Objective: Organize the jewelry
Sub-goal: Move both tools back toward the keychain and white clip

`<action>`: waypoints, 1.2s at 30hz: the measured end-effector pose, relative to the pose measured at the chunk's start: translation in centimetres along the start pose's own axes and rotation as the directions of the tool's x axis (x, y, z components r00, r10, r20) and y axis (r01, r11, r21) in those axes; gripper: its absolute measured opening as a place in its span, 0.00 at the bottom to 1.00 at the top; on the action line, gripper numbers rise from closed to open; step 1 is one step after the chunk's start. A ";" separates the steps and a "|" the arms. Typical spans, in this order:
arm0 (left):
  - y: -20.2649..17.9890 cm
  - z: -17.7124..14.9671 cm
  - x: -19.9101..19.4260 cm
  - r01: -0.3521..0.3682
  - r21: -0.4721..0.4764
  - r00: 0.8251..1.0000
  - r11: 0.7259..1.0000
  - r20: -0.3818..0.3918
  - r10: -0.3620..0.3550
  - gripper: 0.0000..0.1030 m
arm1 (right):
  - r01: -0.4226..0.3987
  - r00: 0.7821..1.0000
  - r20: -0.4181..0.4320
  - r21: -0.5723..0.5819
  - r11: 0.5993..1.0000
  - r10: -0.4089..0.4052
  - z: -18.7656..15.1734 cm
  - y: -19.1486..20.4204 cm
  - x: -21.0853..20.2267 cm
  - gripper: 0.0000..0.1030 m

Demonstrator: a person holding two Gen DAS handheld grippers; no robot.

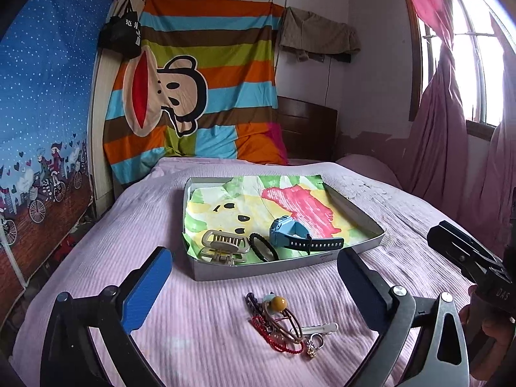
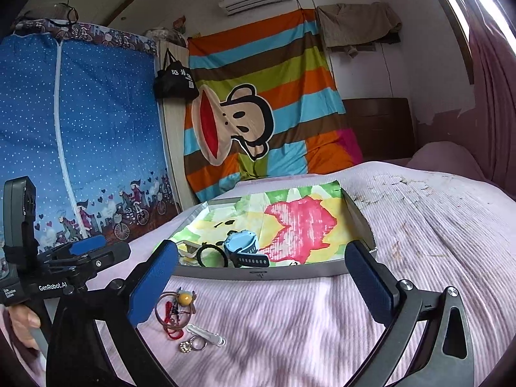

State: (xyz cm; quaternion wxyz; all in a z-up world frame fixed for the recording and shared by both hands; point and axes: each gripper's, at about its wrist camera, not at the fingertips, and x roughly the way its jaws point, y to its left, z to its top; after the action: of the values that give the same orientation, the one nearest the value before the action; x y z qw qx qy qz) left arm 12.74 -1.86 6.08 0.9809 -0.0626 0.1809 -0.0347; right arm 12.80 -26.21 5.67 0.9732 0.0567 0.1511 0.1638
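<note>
- Pink ribbed bedspread [image 1: 200, 338] is covering a bed in a small bedroom, with a striped cartoon-monkey sheet [image 1: 193, 96] hanging behind it.
- At the left, the left gripper [image 1: 254, 287] is hovering low over the bedspread, its jaws standing wide apart and holding nothing.
- Directly between and just ahead of those jaws, a small tangle of jewelry [image 1: 280, 325] is lying loose on the bedspread: a yellow-bead hair tie [image 1: 279, 303], a red cord bracelet [image 1: 277, 338], a white clip [image 1: 322, 327] and a ring [image 1: 314, 345].
- Beyond the tangle, a shallow silver tray [image 1: 258, 271] lined with painted paper is already holding a beige claw clip [image 1: 224, 245], a black hair band [image 1: 262, 246] and a blue watch [image 1: 290, 235].
- At the right, the right gripper [image 2: 261, 283] is also holding its jaws wide and empty; the tangle is lying off to its left side.
- The left gripper appears nearer and better aligned, and the pile is running roughly front to back from it, towards the tray.
</note>
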 end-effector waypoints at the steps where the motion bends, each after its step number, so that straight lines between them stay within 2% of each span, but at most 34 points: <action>1: 0.2 -0.1 -0.3 -0.005 -0.001 1.000 1.000 0.005 0.005 1.00 | 0.001 1.000 0.003 -0.003 1.000 -0.001 -0.2 0.2 -0.4 0.99; 9: 1.3 -1.6 -2.3 -0.028 0.017 1.000 0.999 0.006 0.028 1.00 | -0.013 1.000 0.001 -0.034 0.999 0.013 -1.5 1.7 -2.4 0.99; 15: 2.6 -2.9 -2.6 -0.025 0.023 0.998 0.999 -0.048 0.026 1.00 | -0.029 0.999 -0.040 -0.057 0.998 0.027 -2.4 2.1 -2.0 0.99; 23: 3.7 -4.4 -1.9 -0.009 0.007 0.992 1.000 -0.129 0.010 1.00 | -0.046 0.990 -0.137 -0.097 0.994 0.033 -4.5 2.4 -0.5 0.99; 27: 3.9 -4.3 -1.3 0.020 -0.007 0.988 1.000 -0.155 -0.021 1.00 | -0.059 0.979 -0.202 -0.123 0.991 0.033 -5.5 2.8 0.6 0.99; 32: 4.0 -4.0 -0.2 0.075 -0.027 0.977 0.997 -0.197 -0.079 1.00 | -0.068 0.955 -0.296 -0.126 0.990 0.028 -6.5 2.5 2.3 0.98; 35: 3.9 -3.8 0.7 0.106 -0.054 0.969 0.993 -0.217 -0.115 0.92 | -0.078 0.937 -0.346 -0.114 0.990 0.034 -7.0 2.0 3.4 0.96; 36: 3.9 -3.8 1.1 0.118 -0.069 0.966 0.991 -0.225 -0.130 0.90 | -0.081 0.932 -0.361 -0.116 0.990 0.034 -7.1 2.1 3.9 0.90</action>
State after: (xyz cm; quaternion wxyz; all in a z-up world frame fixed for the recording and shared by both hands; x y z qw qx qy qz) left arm 12.56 1.53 1.67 0.9473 -0.0963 0.2893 -0.0981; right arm 13.50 -22.48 -1.81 0.9257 -0.0327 0.3132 0.2095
